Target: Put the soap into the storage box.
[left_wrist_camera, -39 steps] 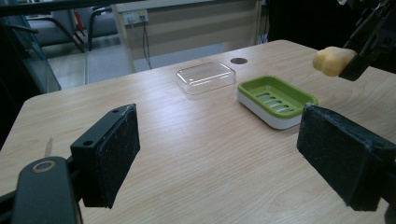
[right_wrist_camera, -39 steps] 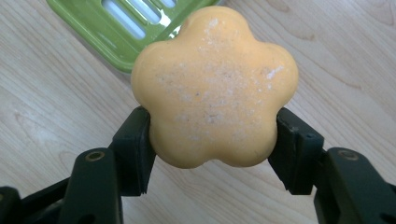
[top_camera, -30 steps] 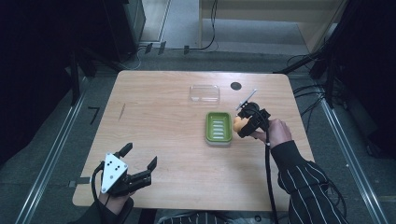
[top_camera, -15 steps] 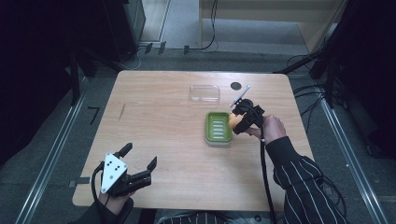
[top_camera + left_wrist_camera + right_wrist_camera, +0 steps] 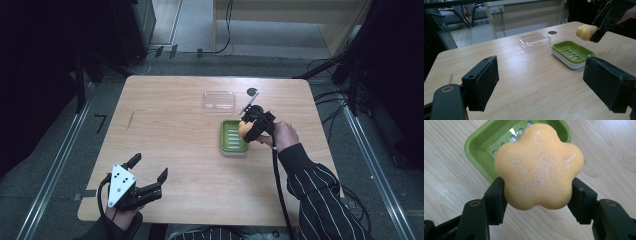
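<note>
A flower-shaped orange soap (image 5: 539, 166) is clamped between the jaws of my right gripper (image 5: 537, 200), which is shut on it. In the high view the right gripper (image 5: 248, 129) holds the soap (image 5: 243, 128) over the right edge of a green soap dish (image 5: 231, 136). The left gripper view shows the soap (image 5: 586, 32) hanging in the air above the dish (image 5: 572, 53). My left gripper (image 5: 150, 169) rests at the table's near left corner, jaws open and bare; its black pads (image 5: 485, 78) frame bare wood.
A clear plastic lid (image 5: 219, 99) lies beyond the dish toward the far edge. A round dark hole (image 5: 252, 92) in the wooden table (image 5: 170, 135) sits right of the lid. The right gripper's cable (image 5: 277, 185) trails over the near right side.
My right gripper has carried the soap leftward, from beside the dish's right side to over the dish's right edge. The left gripper has stayed put.
</note>
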{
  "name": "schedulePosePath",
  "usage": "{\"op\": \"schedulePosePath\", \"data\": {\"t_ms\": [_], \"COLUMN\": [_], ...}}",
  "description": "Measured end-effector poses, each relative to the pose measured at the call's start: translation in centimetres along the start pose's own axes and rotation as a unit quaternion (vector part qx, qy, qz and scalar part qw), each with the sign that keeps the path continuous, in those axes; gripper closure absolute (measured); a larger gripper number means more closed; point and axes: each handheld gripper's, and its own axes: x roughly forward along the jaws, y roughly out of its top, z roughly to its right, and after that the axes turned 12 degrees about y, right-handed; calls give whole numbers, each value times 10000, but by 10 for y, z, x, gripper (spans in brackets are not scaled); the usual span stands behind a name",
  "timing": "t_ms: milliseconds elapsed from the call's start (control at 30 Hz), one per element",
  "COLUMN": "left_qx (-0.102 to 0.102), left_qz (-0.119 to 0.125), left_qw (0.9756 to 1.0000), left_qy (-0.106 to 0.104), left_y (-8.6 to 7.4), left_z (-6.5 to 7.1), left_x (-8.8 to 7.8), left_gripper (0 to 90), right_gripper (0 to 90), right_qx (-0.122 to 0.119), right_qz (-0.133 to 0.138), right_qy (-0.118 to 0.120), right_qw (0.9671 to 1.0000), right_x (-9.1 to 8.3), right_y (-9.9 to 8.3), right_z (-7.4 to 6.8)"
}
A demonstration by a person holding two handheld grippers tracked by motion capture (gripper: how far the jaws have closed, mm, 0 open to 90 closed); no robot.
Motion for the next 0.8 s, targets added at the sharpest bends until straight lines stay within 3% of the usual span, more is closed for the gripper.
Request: {"op": "schedulePosePath", "data": {"t_ms": [800], "left_qx": [-41], "left_qz": [7], "left_qw": [10000], "left_qy": [38], "left_y": [-1], "left_z": [-1], "left_x": [-2], "left_gripper": [137], "right_gripper": [396], "right_qx": [-226], "right_qz": [-155], "right_qy": [86], "right_qw": [9996], "right_x": [25], "right_y": [23], "right_z": [-6]}}
